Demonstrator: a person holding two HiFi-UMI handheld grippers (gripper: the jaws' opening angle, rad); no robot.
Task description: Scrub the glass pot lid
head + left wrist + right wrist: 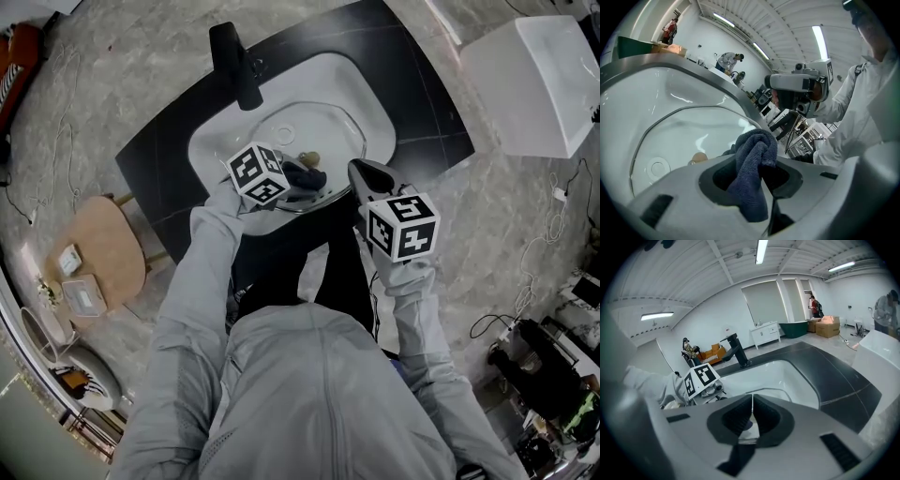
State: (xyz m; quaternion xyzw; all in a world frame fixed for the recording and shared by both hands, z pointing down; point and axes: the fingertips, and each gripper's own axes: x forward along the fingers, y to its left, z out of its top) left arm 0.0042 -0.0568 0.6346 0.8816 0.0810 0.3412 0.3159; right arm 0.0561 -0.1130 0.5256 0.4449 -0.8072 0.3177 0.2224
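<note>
The left hand-held gripper (761,177) has its jaws clamped on a dark blue cloth (752,157), which bunches up out of them just above the near edge of the lid (693,133). The lid, clear glass with a metal rim, lies inside a white sink (642,93); a tan knob (698,158) shows on the lid just left of the cloth. Around the sink, beyond the lid, runs the grey surface (708,75). Right of the lid and higher up hangs the right hand-held gripper (785,126), pointed down toward the lid's far rim, with a white sleeve (853,93) behind it.
</note>
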